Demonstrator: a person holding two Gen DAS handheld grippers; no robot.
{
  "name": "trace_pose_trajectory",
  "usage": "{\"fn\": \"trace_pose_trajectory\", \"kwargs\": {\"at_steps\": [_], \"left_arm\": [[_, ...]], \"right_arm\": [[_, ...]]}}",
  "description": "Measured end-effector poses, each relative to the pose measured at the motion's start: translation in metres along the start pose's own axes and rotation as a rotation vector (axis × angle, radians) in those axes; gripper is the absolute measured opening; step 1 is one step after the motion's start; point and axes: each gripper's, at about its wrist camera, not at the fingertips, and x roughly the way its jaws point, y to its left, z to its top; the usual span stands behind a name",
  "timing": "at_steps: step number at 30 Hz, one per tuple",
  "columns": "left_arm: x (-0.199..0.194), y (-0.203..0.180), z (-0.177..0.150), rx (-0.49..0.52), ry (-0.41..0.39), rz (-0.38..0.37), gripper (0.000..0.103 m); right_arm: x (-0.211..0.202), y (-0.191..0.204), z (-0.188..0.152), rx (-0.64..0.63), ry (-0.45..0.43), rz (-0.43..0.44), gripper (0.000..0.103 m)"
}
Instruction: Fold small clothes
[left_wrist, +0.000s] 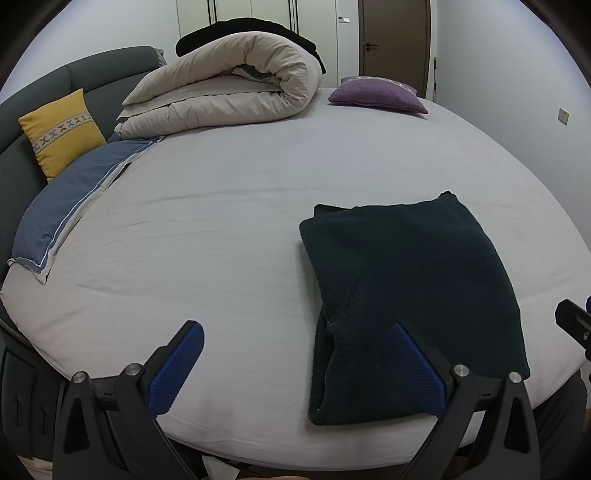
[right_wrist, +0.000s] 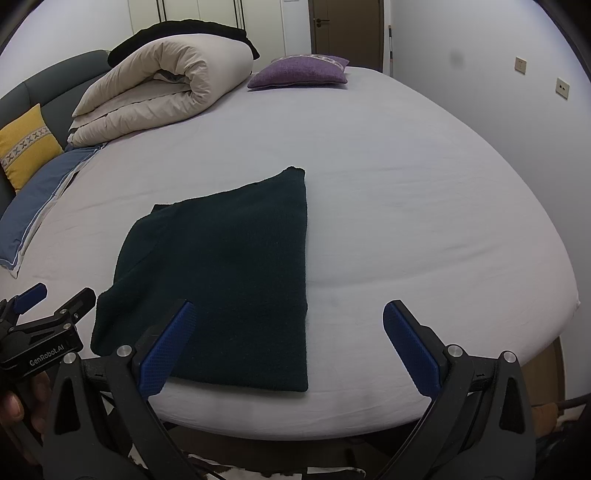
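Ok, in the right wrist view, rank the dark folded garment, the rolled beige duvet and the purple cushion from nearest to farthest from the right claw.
1. Dark folded garment: lies flat on the sheet just ahead of the open right claw, toward its left finger.
2. Rolled beige duvet: far left, near the headboard.
3. Purple cushion: at the far edge, ahead.

The duvet and cushion are close; the cushion looks slightly farther.

Pale-sheeted bed (left_wrist: 221, 221), grey headboard (left_wrist: 74, 81) (padded), white walls (right_wrist: 480, 74), brown door (left_wrist: 395, 37).

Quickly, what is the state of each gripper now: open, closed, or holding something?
Left gripper: open, holding nothing.
Right gripper: open, holding nothing; the dark green folded knit garment lies free on the bed.
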Motion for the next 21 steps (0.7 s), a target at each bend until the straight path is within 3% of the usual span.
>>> {"fn": "trace_pose_trajectory", "kwargs": {"at_steps": [21], "left_arm": [[-0.0001, -0.0027, 0.0, 0.003, 0.003, -0.003, 0.103]], "right_arm": [[-0.0024, 0.0041, -0.0018, 0.002, -0.003, 0.003, 0.103]]}}
